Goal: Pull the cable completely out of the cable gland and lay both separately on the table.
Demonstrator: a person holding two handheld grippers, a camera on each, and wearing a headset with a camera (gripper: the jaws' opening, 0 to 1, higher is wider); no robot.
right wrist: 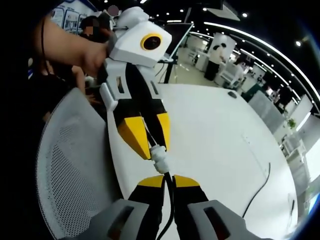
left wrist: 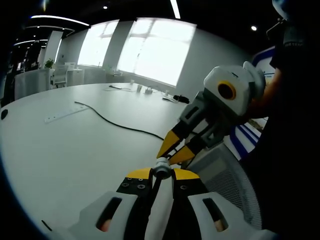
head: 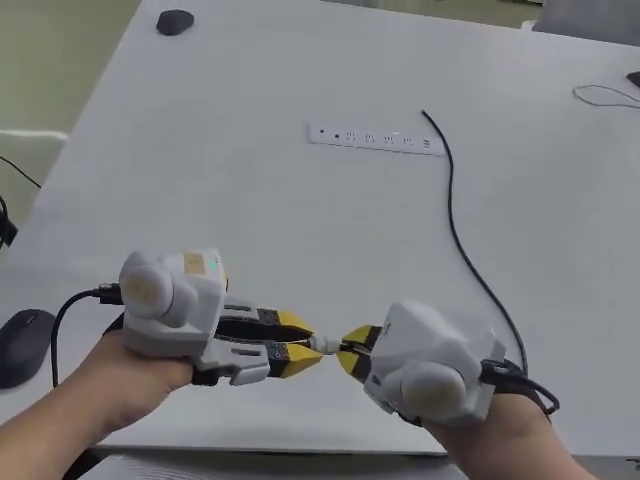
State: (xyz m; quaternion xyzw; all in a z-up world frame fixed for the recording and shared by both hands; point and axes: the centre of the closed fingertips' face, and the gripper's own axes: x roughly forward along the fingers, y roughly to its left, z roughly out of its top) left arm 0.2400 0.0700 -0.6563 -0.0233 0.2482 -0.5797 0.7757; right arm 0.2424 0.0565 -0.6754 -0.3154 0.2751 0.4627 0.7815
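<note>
A small white cable gland hangs between the two yellow-tipped grippers above the table's near edge. My left gripper comes in from the left and is shut on the gland. From the right, my right gripper meets it tip to tip. In the right gripper view a thin black cable runs out of the gland and back between my right gripper's jaws, which are shut on it. The left gripper clamps the gland's far end. The right gripper sits just beyond the left gripper.
A white power strip lies mid-table, with its black cord trailing toward the near right. One dark mouse sits at the near left, another at the far end. A mesh chair stands below the table edge.
</note>
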